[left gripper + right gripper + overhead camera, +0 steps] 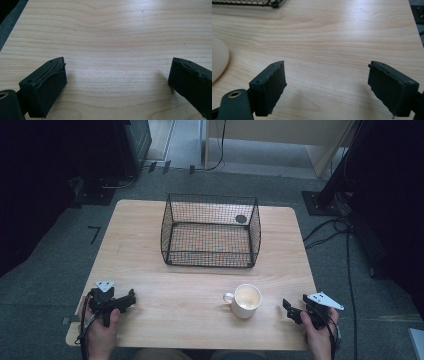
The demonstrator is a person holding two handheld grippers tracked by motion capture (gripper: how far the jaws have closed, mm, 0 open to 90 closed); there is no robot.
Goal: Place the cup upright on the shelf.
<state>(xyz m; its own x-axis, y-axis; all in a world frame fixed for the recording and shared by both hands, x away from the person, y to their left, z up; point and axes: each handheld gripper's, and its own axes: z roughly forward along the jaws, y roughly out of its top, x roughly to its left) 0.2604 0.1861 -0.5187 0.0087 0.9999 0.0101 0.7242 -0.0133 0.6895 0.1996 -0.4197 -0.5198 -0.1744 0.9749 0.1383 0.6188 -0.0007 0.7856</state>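
So we only catch the mug [218, 62] edge left of right gripper [327, 85]; both grippers' jaws wide, left gripper [117, 80] over bare table [112, 32]

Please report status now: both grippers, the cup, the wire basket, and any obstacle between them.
Left gripper open, empty, at near left. Right gripper open, empty, beside cup. Cup upright on table, handle toward left. Wire basket behind it, nothing between.
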